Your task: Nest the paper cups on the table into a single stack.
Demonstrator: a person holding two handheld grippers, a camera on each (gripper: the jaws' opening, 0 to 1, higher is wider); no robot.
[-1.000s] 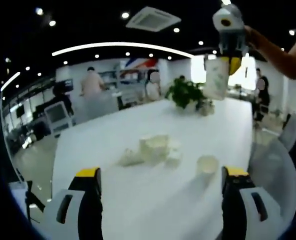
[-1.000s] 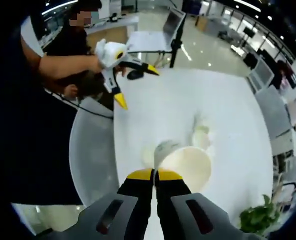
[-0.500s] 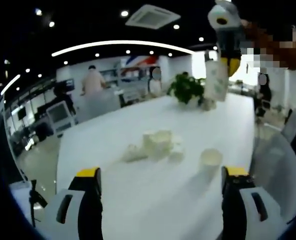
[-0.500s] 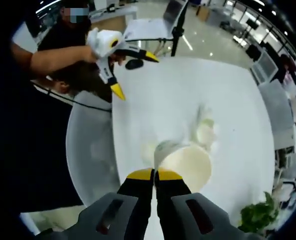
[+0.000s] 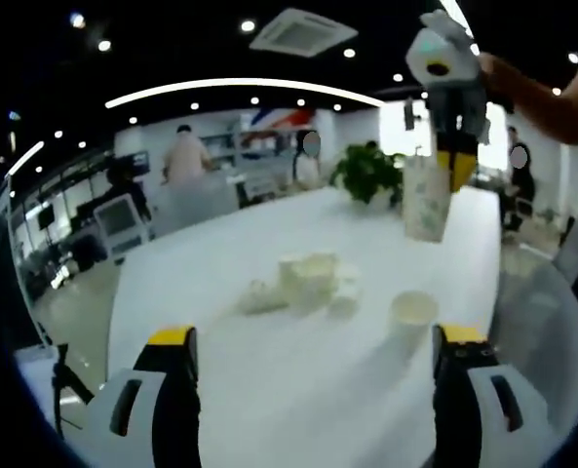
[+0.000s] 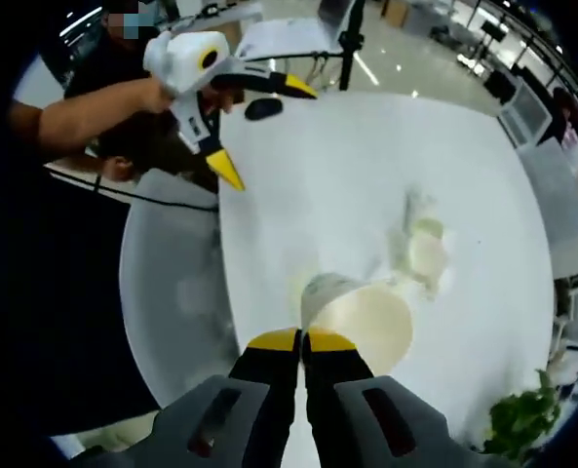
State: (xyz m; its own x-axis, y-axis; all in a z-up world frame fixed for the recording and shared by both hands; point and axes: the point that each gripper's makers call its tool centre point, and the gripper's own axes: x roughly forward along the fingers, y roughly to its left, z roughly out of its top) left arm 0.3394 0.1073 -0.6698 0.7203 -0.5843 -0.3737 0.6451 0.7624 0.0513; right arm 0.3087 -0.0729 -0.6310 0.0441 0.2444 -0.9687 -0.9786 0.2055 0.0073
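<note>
While the right gripper [image 6: 302, 340] pinches the rim of a tapered paper cup [image 5: 425, 200] aloft, the left gripper [image 5: 313, 336] gapes wide, empty. Smooth white counter [image 5: 220, 283]: cup cluster [image 5: 303, 285] mid-surface; lone cup [image 5: 411, 312] beside, near rounded edge.

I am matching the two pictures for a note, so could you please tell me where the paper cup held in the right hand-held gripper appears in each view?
Left gripper view: the tall white paper cup hangs upper right, pinched by the right hand-held gripper above the table.
Right gripper view: the cup sits low centre, its rim pinched between the yellow-tipped jaws.
Shared landmark: the cluster of loose white paper cups on the white table.
</note>
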